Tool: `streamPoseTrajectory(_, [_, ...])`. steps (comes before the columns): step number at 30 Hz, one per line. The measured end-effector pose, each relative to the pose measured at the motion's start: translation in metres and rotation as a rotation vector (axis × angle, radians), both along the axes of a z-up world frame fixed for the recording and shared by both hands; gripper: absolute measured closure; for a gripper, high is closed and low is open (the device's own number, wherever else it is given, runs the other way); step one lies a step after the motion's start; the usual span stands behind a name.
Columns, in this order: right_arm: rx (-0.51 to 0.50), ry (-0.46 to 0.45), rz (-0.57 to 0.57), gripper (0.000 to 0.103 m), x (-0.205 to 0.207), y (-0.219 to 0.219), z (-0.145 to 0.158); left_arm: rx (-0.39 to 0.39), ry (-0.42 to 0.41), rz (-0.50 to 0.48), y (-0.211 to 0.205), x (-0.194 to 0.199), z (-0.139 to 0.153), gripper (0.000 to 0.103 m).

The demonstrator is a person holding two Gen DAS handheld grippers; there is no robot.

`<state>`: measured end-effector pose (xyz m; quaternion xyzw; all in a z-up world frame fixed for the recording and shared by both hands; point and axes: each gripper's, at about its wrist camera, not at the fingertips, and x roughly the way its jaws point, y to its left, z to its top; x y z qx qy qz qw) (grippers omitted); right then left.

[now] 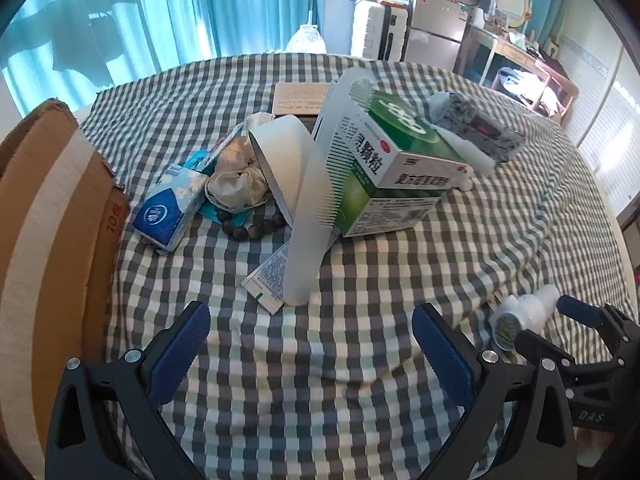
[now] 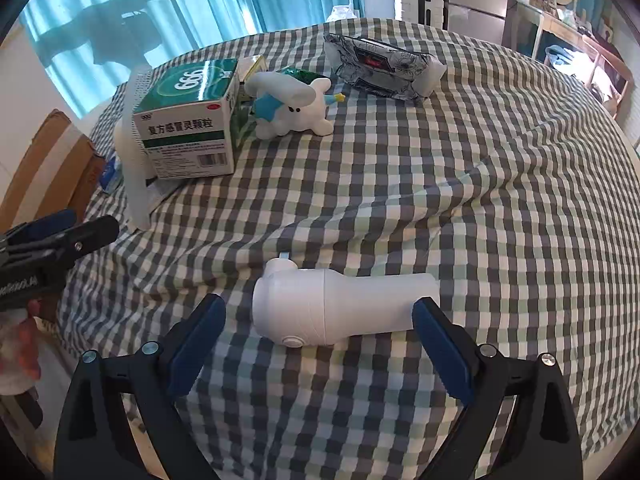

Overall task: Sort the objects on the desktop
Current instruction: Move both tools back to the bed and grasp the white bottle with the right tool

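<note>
Left wrist view: the left gripper (image 1: 310,346) hangs with jaws spread over bare checked cloth, short of the white comb (image 1: 316,184) leaning against the green medicine box (image 1: 384,160).

Right wrist view: the right gripper (image 2: 320,346), jaws spread, straddles the white spray bottle (image 2: 340,306) lying on the desk; lower squarely and close across its body so it cannot roll.

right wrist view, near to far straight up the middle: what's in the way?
right gripper, open → white bottle lying on its side between the fingers → bare checked cloth → white plush toy → floral wipes pack at the far edge.
</note>
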<state>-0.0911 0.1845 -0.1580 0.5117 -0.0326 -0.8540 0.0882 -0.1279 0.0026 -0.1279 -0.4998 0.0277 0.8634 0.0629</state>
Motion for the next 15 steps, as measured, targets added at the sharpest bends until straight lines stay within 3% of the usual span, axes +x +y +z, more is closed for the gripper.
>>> streamPoseTrajectory(6, [0.055, 0.031, -0.022, 0.005, -0.007, 0.003, -0.002, -0.022, -0.020, 0.018, 0.001, -0.017, -0.021, 0.000])
streamPoseTrajectory(10, [0.013, 0.019, -0.045, 0.003, -0.008, 0.013, -0.005, -0.033, -0.001, 0.015, 0.001, -0.022, -0.027, 0.000])
streamPoseTrajectory(15, [0.048, 0.024, -0.052, 0.001, -0.015, 0.011, -0.011, -0.024, 0.005, 0.014, 0.002, -0.029, -0.031, 0.000])
